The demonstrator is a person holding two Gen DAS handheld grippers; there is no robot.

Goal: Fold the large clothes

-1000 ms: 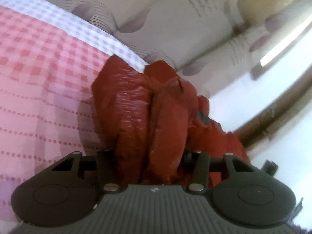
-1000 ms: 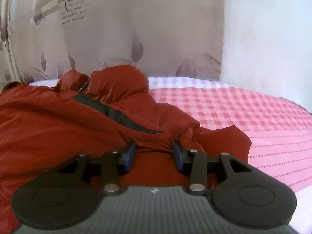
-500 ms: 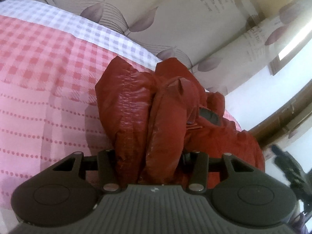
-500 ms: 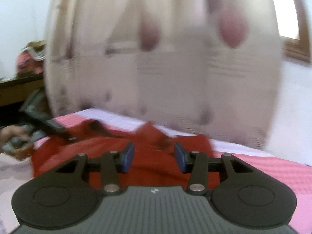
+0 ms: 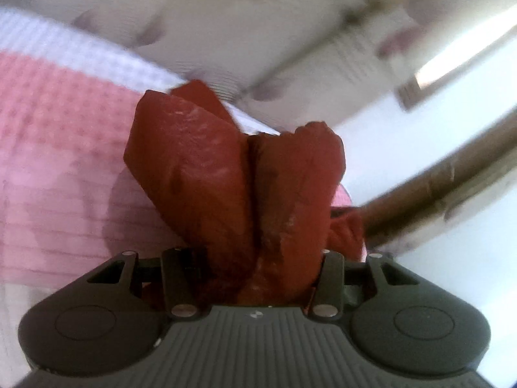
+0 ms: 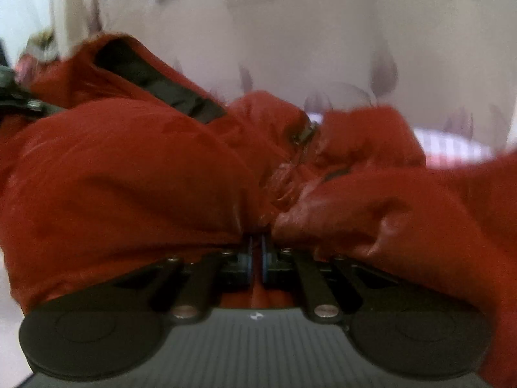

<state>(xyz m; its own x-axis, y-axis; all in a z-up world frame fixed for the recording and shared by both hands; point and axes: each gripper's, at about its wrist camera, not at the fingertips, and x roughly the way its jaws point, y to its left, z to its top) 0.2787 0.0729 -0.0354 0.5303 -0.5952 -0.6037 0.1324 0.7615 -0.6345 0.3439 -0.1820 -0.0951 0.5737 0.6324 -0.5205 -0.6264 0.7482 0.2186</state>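
A red puffy jacket (image 5: 232, 174) with black trim is the garment. In the left wrist view a thick bunch of it fills my left gripper (image 5: 252, 258); the fingers stand wide apart around the bunch and hold it above the pink checked bed (image 5: 58, 148). In the right wrist view my right gripper (image 6: 257, 258) has its blue pads nearly together, pinched on a fold of the jacket (image 6: 135, 174) near its zipper (image 6: 300, 142). The jacket bulges on both sides of the fingers and hides their tips.
A beige curtain with leaf prints (image 5: 245, 26) hangs behind the bed, also in the right wrist view (image 6: 290, 32). A dark wooden bar (image 5: 446, 181) and a white wall lie to the right. The bed's white checked edge (image 6: 452, 142) shows behind the jacket.
My right gripper was open and apart from the jacket; it has moved in and shut on a fold. My left gripper still holds its bunch and has swung, blurring the view.
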